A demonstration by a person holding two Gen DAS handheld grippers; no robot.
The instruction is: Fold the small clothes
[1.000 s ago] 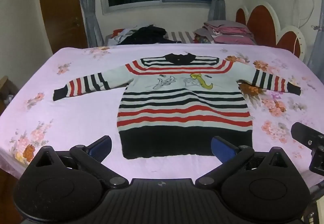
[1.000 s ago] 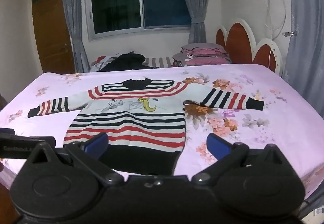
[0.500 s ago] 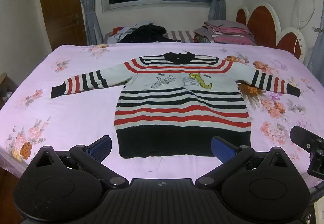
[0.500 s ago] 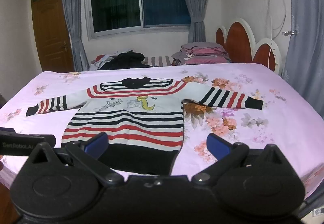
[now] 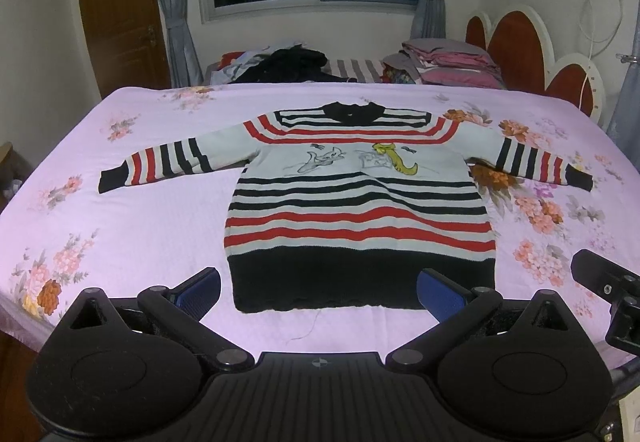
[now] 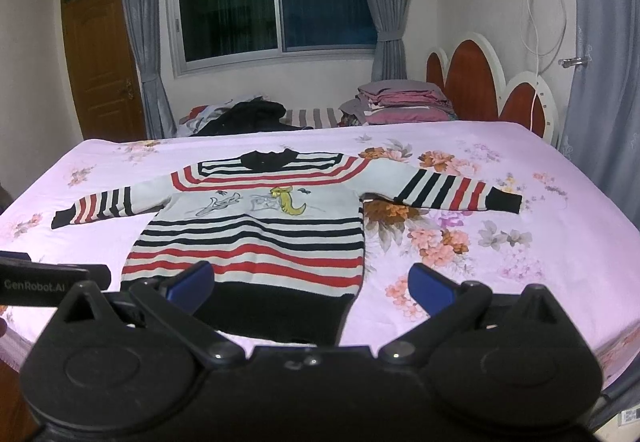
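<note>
A small striped sweater [image 5: 360,210], red, black and white with a cartoon print, lies flat and face up on the pink floral bedsheet [image 5: 120,226], both sleeves spread out. It also shows in the right wrist view [image 6: 256,234]. My left gripper [image 5: 318,292] is open and empty, hovering just before the sweater's black hem. My right gripper [image 6: 310,284] is open and empty, over the hem's right part. The right gripper's body shows at the left wrist view's right edge [image 5: 608,286].
A pile of dark clothes [image 5: 288,66] and a stack of folded pink bedding [image 5: 452,64] lie beyond the bed's far edge. A red and white headboard [image 5: 520,50] stands at right. The sheet's near edge [image 5: 24,326] drops off at lower left.
Both grippers have drifted slightly; the sweater sits a little lower and nearer in the views. The sweater itself has not moved. Both jaws stay open.
</note>
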